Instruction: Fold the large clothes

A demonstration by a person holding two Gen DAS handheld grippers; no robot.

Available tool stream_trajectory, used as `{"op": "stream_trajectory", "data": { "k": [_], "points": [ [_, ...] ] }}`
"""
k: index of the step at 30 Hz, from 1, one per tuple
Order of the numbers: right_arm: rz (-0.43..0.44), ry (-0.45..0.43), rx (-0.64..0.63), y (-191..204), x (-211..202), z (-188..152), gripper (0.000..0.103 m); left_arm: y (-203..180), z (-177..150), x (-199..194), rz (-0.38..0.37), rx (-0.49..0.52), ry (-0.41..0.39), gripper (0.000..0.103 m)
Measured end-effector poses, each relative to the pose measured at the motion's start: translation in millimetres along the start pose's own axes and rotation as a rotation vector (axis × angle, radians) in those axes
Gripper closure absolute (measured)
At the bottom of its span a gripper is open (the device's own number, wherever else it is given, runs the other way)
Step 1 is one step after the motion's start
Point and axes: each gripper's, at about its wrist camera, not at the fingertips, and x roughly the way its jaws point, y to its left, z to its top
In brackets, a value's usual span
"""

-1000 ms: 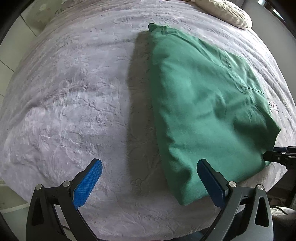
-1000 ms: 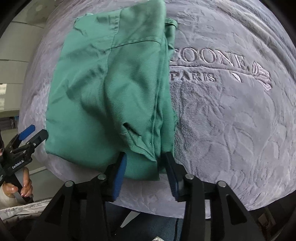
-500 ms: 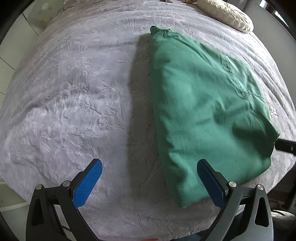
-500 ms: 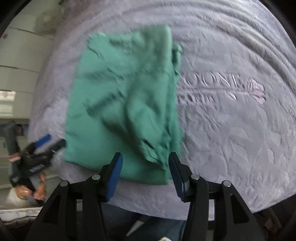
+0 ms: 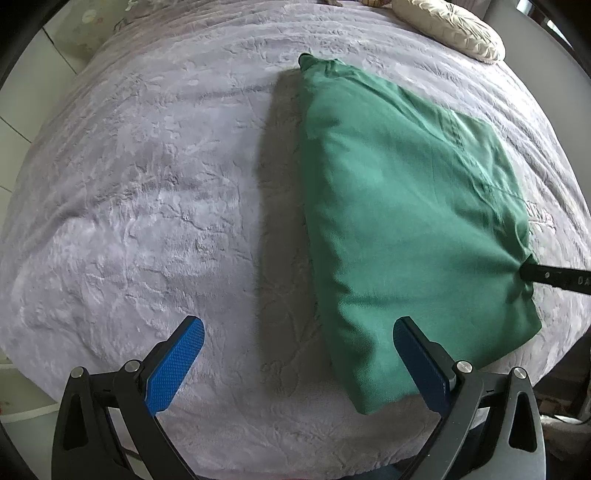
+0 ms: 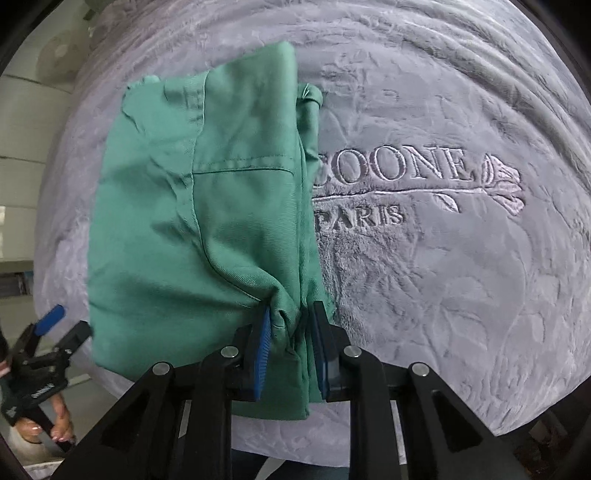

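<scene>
A green garment (image 5: 399,221) lies folded into a thick block on the grey plush bedspread (image 5: 147,206). In the right wrist view the same green garment (image 6: 207,221) shows seams and a pocket line. My right gripper (image 6: 290,325) has its jaws closing on the garment's near right corner, and bunched cloth fills the gap between the blue pads. That gripper shows as a black finger (image 5: 554,277) biting the garment's right edge in the left wrist view. My left gripper (image 5: 295,354) hovers open above the bedspread by the garment's near left corner, holding nothing.
A cream ruffled cushion (image 5: 450,29) lies at the far right of the bed. Embroidered lettering (image 6: 399,188) marks the bedspread right of the garment. The left gripper (image 6: 48,343) and a hand (image 6: 55,428) show at the bed's left edge. Floor lies beyond the bed.
My right gripper moved in over the garment's corner and its jaws narrowed from wide apart onto the cloth, puckering the fabric. The left gripper stayed put.
</scene>
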Motion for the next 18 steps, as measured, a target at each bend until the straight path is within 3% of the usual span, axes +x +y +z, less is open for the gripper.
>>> {"op": "stream_trajectory", "data": {
  "k": [6, 18],
  "points": [
    [-0.048, 0.008, -0.011, -3.1, 10.5, -0.1, 0.058, 1.2, 2.1, 1.9, -0.012, -0.014, 0.010, 0.000],
    [0.029, -0.018, 0.019, -3.9, -27.1, -14.3, 0.052, -3.1, 1.6, 4.7, -0.009, 0.008, 0.034, 0.000]
  ]
}}
